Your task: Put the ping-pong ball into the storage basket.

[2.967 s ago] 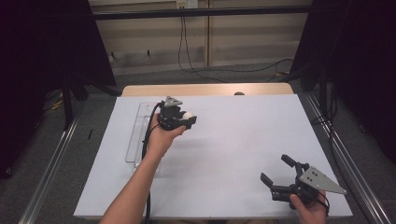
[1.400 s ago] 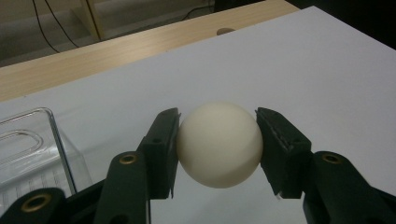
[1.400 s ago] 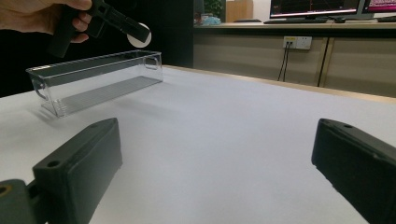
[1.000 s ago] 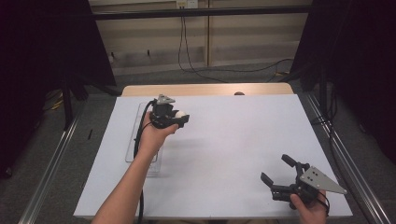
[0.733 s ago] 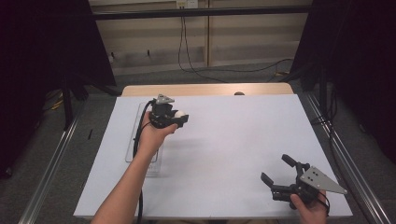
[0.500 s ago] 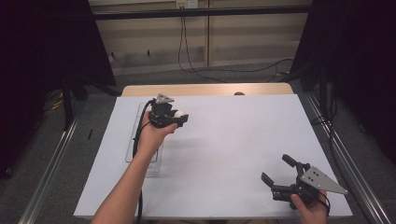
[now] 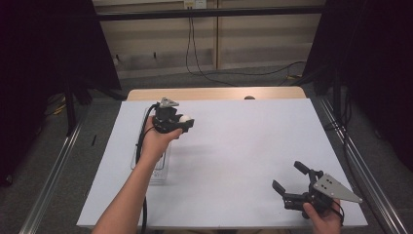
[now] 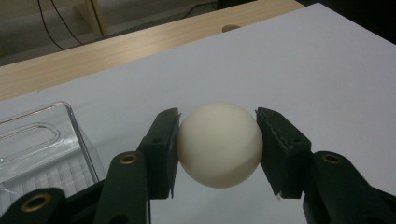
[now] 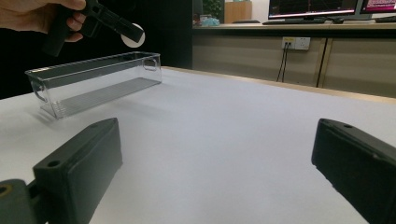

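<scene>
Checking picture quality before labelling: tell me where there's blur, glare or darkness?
High view: dark flanks, table evenly lit. Left gripper view: white ball sharp, soft shading underneath. Right gripper view: near tongs blurred, clear bin sharper, monitors glaring.

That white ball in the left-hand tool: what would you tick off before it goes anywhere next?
1. Grip: the white ball sits between the jaws of the left gripper, both pads touching it. Ok.
2. Height: in the right gripper view the ball is held above the rim of the clear plastic bin. Ok.
3. Bin: it stands upright on the white table, open at the top, nothing seen inside. Ok.
4. Ball directly over the bin's opening: it looks beside the bin rather than above it. Not ok.
5. Right gripper: jaws open, holding nothing, low at the near edge, well away from the bin. Ok.
</scene>
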`<state>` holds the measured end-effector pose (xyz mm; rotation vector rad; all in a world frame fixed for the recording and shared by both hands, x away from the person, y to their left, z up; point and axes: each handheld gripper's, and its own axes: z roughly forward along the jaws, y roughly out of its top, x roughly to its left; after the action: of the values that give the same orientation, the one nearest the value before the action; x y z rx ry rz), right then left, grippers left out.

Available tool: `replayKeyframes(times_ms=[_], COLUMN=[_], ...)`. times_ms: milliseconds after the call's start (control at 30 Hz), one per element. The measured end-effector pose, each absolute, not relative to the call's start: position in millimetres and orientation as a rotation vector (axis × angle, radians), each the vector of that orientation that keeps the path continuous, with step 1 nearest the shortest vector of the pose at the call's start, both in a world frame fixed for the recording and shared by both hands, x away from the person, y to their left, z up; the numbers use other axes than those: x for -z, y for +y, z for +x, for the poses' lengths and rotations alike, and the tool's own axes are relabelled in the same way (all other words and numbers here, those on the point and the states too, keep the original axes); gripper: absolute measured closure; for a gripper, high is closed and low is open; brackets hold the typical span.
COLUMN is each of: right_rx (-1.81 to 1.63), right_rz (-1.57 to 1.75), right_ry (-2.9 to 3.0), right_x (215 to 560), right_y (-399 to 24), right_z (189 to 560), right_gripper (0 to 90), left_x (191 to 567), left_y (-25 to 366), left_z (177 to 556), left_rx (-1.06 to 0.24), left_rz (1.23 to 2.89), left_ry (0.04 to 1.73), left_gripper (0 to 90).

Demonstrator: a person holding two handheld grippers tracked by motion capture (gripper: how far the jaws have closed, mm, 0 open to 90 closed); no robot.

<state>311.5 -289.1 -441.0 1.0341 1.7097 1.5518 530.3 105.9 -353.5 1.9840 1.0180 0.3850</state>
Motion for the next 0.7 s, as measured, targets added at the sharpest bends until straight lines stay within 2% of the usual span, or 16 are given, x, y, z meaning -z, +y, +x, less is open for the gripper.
replayKeyframes(times_ms=[700], right_rx=[-1.554], right_rz=[1.039], right_ry=[1.701], right_x=[441.1], right_y=[-289.0], right_z=[312.0], right_gripper=[1.1], left_x=[351.3], left_y=[113.3], left_z=[530.4], left_rx=[-0.402], left_rz=[2.000], left_ry=[1.026], left_gripper=[51.1])
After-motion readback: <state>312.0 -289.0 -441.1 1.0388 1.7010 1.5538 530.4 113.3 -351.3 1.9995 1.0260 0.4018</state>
